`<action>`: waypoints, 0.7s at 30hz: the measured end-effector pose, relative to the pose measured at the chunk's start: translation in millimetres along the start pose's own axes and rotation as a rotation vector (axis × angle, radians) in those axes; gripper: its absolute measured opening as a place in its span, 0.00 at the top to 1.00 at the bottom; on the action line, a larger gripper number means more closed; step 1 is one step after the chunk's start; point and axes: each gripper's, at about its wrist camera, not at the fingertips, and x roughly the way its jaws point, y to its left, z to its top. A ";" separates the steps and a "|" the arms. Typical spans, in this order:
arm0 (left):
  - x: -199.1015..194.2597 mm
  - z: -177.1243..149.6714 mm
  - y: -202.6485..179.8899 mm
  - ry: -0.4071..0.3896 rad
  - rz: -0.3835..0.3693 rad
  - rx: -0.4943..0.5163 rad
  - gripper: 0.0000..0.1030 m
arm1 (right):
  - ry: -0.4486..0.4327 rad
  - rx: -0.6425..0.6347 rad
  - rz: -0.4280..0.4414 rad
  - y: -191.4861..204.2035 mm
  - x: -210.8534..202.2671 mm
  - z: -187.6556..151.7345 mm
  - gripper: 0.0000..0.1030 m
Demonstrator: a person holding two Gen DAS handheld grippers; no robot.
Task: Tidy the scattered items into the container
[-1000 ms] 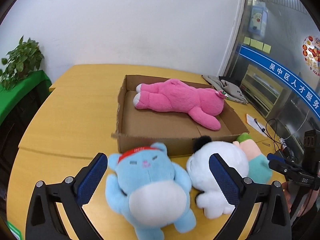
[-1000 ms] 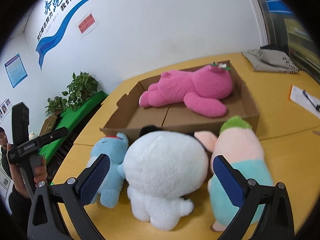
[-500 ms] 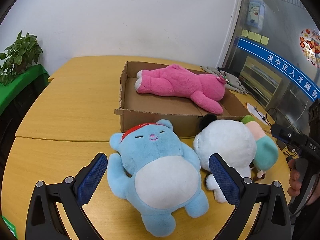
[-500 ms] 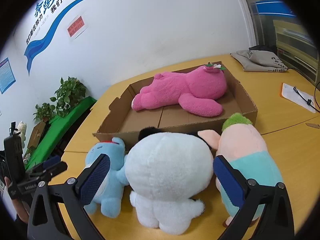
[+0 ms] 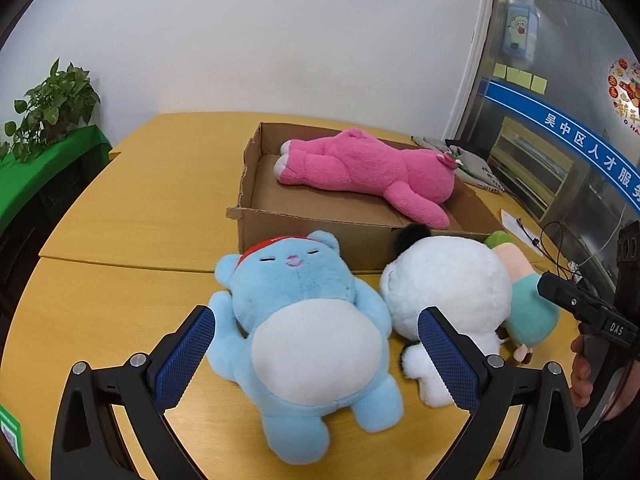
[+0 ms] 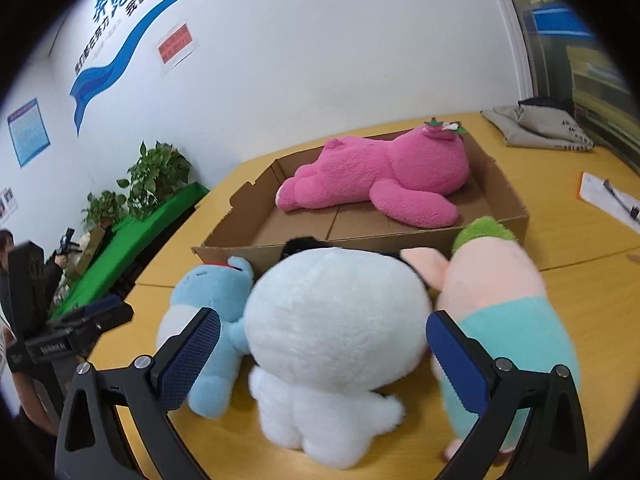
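Observation:
A shallow cardboard box [image 5: 304, 236] [image 6: 516, 204] holds a pink plush [image 5: 360, 168] [image 6: 384, 172]. In front of it on the yellow table lie a blue bear plush [image 5: 304, 320] [image 6: 204, 300], a white plush [image 5: 448, 296] [image 6: 336, 332] and a pink-and-teal plush [image 5: 528, 296] [image 6: 504, 296]. My left gripper [image 5: 316, 356] is open, its fingers either side of the blue bear's belly. My right gripper [image 6: 324, 356] is open, its fingers either side of the white plush.
A grey folded cloth [image 6: 540, 128] and a paper with a pen [image 6: 612, 200] lie on the table to the right. Potted plants [image 5: 48, 104] on a green shelf stand at the left. Bare tabletop [image 5: 152, 192] lies left of the box.
Both grippers have lowered and closed in on the plush toys. The blue bear now lies between my left fingers and the white plush between my right fingers. Both stay open.

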 end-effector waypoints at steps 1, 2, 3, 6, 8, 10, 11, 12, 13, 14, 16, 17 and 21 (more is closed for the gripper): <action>-1.0 -1.2 -4.7 -0.004 0.009 0.001 0.00 | 0.002 -0.012 -0.003 -3.0 -3.0 -0.6 0.00; -1.8 -2.6 -9.3 -0.004 0.016 0.000 0.00 | 0.006 -0.021 -0.010 -7.7 -6.7 -1.6 0.00; -2.8 -4.2 -13.7 -0.003 0.023 -0.006 0.00 | 0.008 -0.023 -0.016 -12.4 -10.2 -2.9 0.00; -5.2 -7.6 -23.7 0.003 0.022 -0.016 0.00 | 0.015 -0.019 -0.001 -26.2 -19.5 -8.7 0.00; -3.8 -7.8 -30.7 0.018 0.026 -0.003 0.00 | 0.013 -0.004 -0.002 -34.1 -24.6 -12.7 0.00; -2.8 -6.6 -36.3 0.031 0.022 0.014 0.00 | 0.014 0.022 -0.006 -41.2 -28.1 -17.4 0.00; -3.1 -6.2 -38.9 0.035 0.017 0.024 0.00 | 0.015 0.034 -0.006 -43.9 -30.1 -19.9 0.00; -3.6 -6.1 -41.4 0.036 0.012 0.035 0.00 | 0.015 0.042 -0.010 -45.1 -31.6 -22.0 0.00; -3.9 -6.3 -43.3 0.035 0.008 0.045 0.00 | 0.012 0.047 -0.016 -45.7 -34.2 -24.6 0.00; -3.7 -7.0 -44.3 0.035 0.003 0.051 0.00 | 0.009 0.048 -0.021 -45.8 -36.8 -26.8 0.00; -1.3 -8.9 -43.6 0.042 -0.012 0.053 0.00 | 0.006 0.046 -0.030 -45.4 -40.2 -30.7 0.00; 0.8 -9.9 -42.3 0.047 -0.019 0.051 0.00 | 0.006 0.046 -0.034 -45.7 -41.4 -32.4 0.00; 7.5 -13.3 -36.6 0.064 -0.036 0.042 0.00 | 0.021 0.049 -0.055 -45.0 -40.8 -37.0 0.00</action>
